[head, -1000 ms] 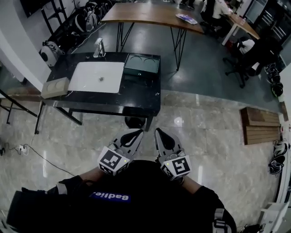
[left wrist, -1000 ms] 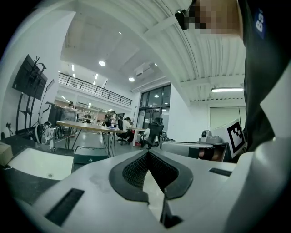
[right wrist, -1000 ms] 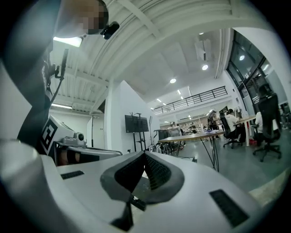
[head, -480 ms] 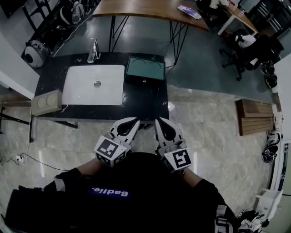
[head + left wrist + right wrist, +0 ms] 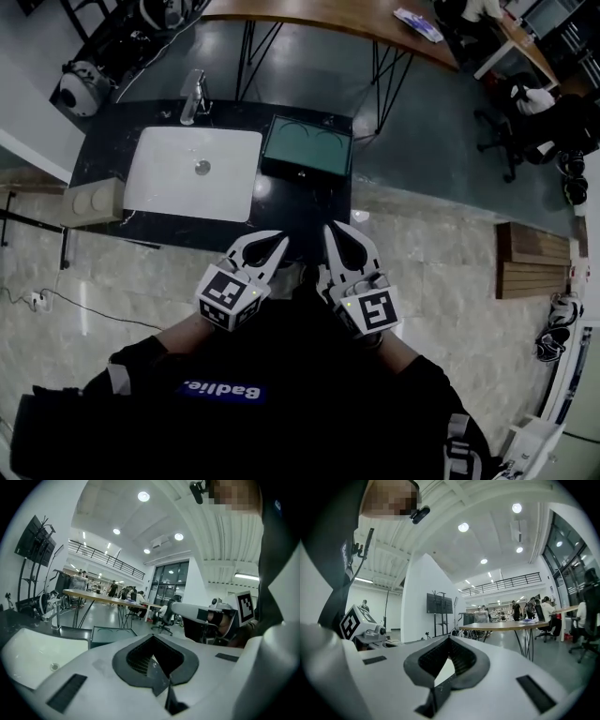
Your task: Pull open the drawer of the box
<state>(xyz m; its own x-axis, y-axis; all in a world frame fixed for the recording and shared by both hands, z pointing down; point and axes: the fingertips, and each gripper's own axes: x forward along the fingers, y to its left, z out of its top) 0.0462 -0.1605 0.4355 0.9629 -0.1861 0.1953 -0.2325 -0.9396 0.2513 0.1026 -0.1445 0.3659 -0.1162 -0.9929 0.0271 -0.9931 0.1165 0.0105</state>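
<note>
A dark box (image 5: 307, 147) with a greenish top stands on the right part of the black table (image 5: 309, 211), and a small knob shows on its near face. The left gripper view also catches the box (image 5: 110, 633), low and far off. Both grippers are held close to my chest, short of the table's near edge. My left gripper (image 5: 270, 246) is shut with nothing in it, its tips meeting (image 5: 154, 660). My right gripper (image 5: 337, 234) is likewise shut and holds nothing (image 5: 443, 665). Neither touches the box.
A white sink basin (image 5: 192, 173) with a faucet (image 5: 192, 94) fills the table's left half, and a beige block (image 5: 91, 201) sits at its left end. Beyond stand a long wooden table (image 5: 328, 19) and office chairs (image 5: 525, 103). A wooden bench (image 5: 534, 262) lies on the floor at right.
The table and box have drawn nearer and now lie just ahead of the grippers. Both grippers stay shut and side by side at my chest.
</note>
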